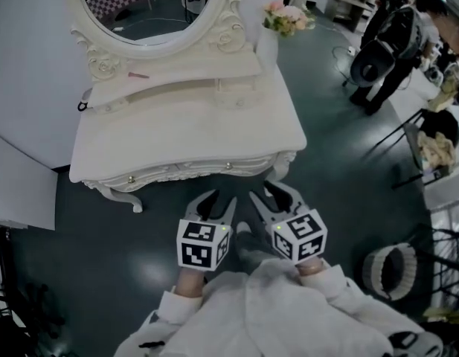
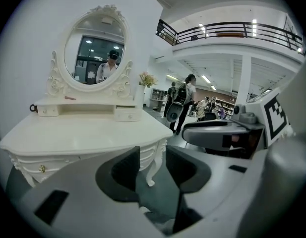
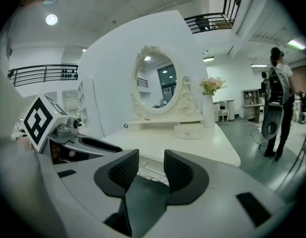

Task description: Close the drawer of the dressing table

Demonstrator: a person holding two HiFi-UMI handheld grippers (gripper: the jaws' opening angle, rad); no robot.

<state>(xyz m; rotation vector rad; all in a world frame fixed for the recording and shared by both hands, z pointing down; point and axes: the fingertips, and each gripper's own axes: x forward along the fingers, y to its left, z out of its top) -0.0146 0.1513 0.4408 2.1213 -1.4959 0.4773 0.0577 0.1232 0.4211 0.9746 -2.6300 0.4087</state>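
White carved drawer [image 1: 181, 171] sits flush in the dressing table [image 1: 192, 132].

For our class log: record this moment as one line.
white carved dressing table: untouched | left gripper: open, empty | right gripper: open, empty

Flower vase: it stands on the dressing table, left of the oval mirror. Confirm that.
Wrong side. The flower vase stands on the dressing table, right of the oval mirror, as the head view shows.
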